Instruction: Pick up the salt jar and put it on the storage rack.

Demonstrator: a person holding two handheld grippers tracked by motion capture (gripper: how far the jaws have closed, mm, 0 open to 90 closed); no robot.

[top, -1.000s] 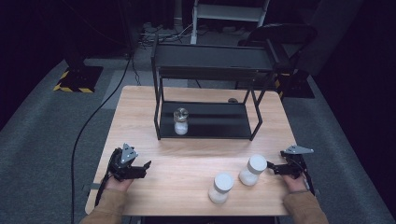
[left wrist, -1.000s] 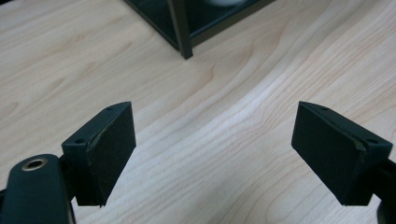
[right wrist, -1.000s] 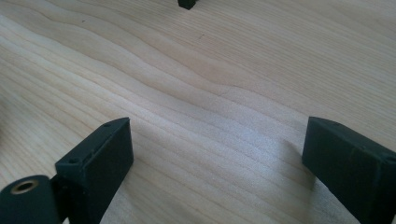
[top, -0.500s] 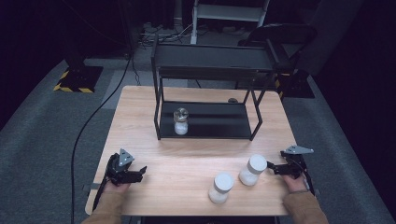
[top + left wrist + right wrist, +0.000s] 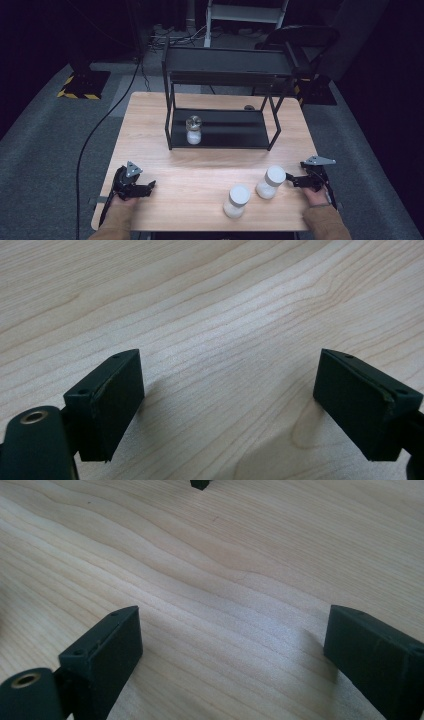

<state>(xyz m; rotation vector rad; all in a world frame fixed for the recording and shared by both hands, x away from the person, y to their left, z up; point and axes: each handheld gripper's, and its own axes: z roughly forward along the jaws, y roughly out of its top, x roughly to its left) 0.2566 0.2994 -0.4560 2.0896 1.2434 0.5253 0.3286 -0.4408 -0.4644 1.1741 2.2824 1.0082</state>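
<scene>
My left gripper (image 5: 150, 186) rests low at the table's (image 5: 200, 170) near-left corner, jaws parted over bare wood and just widened a touch, holding nothing. My right gripper (image 5: 290, 180) also gapes empty, tips just beside the nearer white jar (image 5: 270, 182); a second white jar (image 5: 236, 200) stands close by.

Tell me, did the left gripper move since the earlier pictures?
Yes. The left gripper has slid a little toward the person's edge of the table, farther from the black shelf rack. Its jaws, just opening wider, stand open with nothing between them.
</scene>
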